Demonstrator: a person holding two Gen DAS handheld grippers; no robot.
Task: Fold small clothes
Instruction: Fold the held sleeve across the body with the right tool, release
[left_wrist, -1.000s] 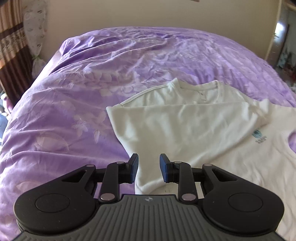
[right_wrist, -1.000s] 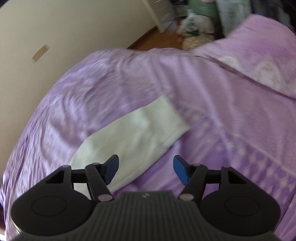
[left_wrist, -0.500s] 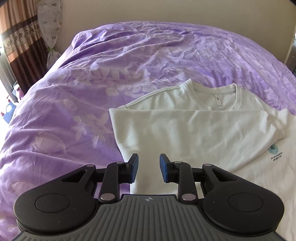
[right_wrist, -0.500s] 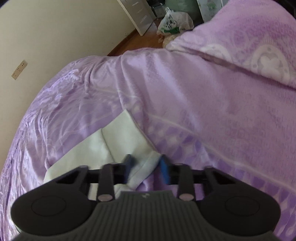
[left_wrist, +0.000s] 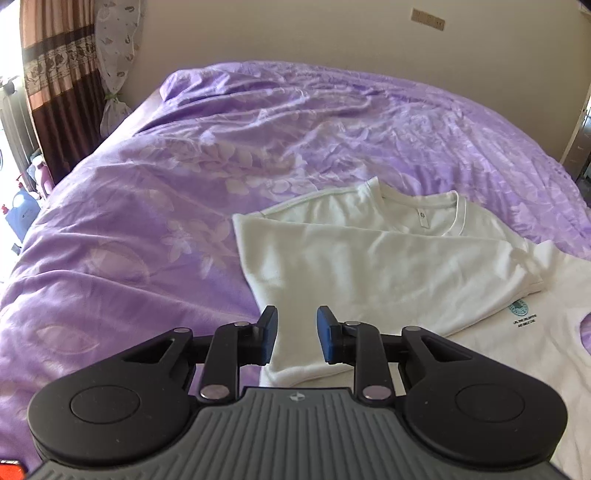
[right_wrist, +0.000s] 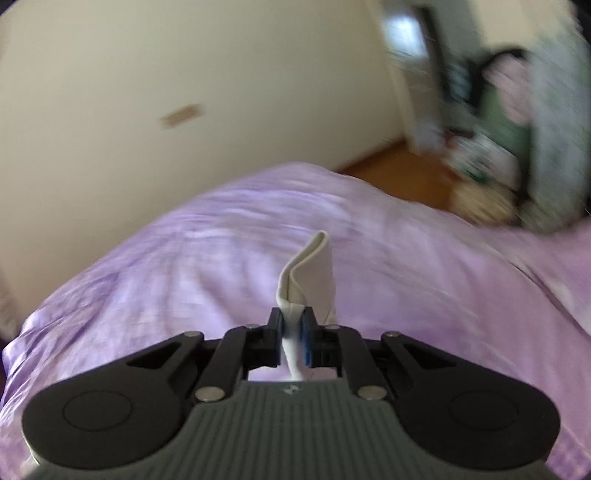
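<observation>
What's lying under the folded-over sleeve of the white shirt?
Under the folded-over sleeve lies the white shirt body, spread on the purple bedcover. The collar and a small chest logo remain visible; whatever print sits beneath the sleeve is covered.

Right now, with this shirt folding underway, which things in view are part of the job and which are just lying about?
Part of the job:
white t-shirt
its sleeve pinched in the closing right tongs
left tongs, empty over the shirt

Just lying about:
purple duvet
curtain
blue bottle
</observation>
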